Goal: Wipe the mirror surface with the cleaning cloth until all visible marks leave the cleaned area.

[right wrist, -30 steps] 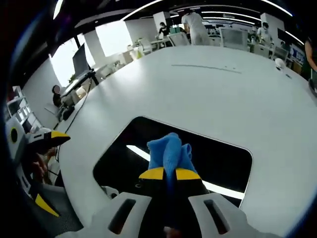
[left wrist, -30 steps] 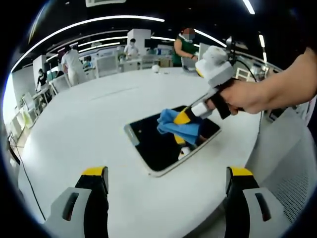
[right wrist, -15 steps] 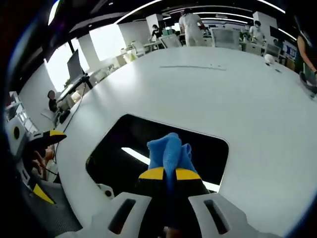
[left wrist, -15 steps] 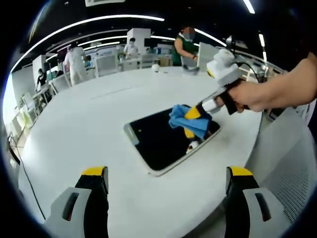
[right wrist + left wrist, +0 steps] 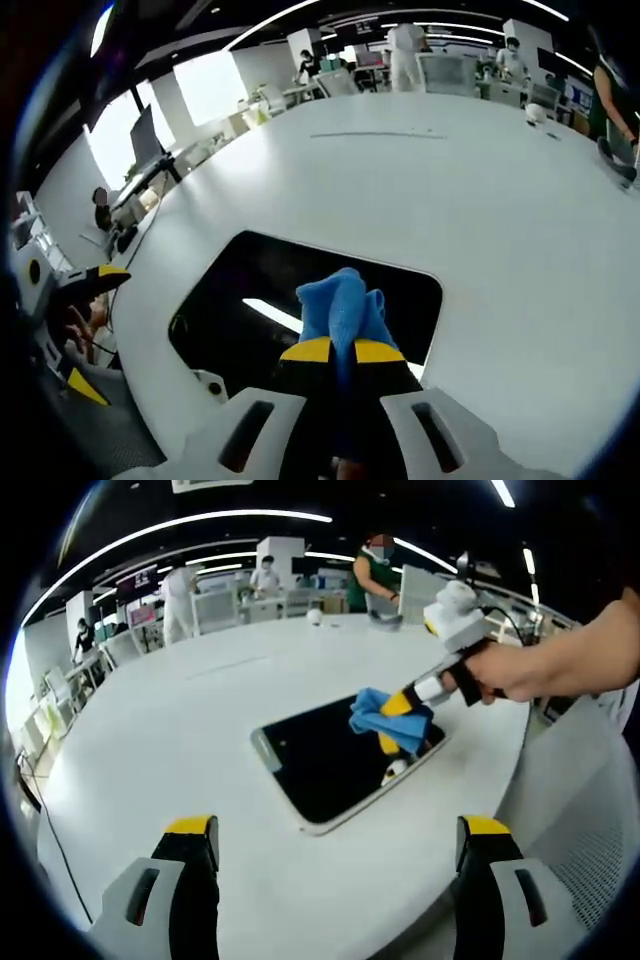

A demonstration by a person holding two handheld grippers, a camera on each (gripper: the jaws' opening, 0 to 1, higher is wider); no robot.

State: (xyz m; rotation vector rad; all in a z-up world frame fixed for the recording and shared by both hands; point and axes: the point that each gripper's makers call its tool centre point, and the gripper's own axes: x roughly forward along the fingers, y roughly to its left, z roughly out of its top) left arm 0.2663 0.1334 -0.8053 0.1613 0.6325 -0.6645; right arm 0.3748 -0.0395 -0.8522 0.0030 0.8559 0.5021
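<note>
The mirror [image 5: 335, 765] lies flat on the white worktop [image 5: 170, 730], near its edge. The right gripper [image 5: 338, 352] pinches the blue cleaning cloth [image 5: 342, 308] between closed fingers, pressing it onto the glass. The left gripper [image 5: 335, 845] hangs back over the worktop's edge, fingers spread apart and empty.

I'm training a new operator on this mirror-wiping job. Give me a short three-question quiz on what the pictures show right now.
1. True or false: the right gripper is shut on the blue cloth.
2. Multiple choice: the mirror lies A) flat on the white table, B) propped upright, C) on a chair.
3. Fill in: the left gripper hovers with its jaws ____.

Key: 1 true; 2 A; 3 open.
</note>
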